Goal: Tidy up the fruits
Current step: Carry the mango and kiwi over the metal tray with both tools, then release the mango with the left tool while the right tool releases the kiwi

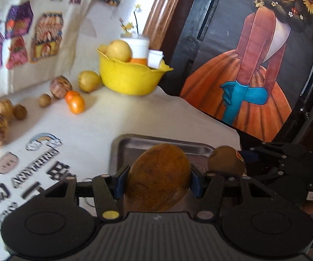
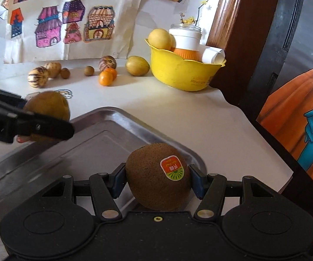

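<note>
the left tongs (image 1: 157,181) are clamped on a brown kiwi (image 1: 158,177) over the metal tray's (image 2: 104,139) edge. the right tongs (image 2: 156,181) grip a stickered kiwi (image 2: 156,178) above the tray. other fruit (image 2: 107,77) lies on the worktop (image 2: 178,113) beside a yellow bowl (image 2: 184,74).

A brown fuzzy kiwi (image 2: 157,177) with a red, white and green sticker on its upper face sits gripped above the metal tray (image 2: 104,134), near the tray's corner. A second fruit, smooth and yellowish brown (image 1: 158,177), possibly another kiwi though its blurred skin makes that hard to call, is held over the tray's other side. The tray is shallow, silvery and bare. Farther back on the white table lie two striped melons (image 2: 37,77), small brown round fruits (image 2: 89,70), two tangerines (image 2: 107,77) touching each other, and a yellow-green fruit (image 2: 137,65) just beside the yellow bowl (image 2: 184,74), which holds yellow pears (image 2: 159,39).
</note>
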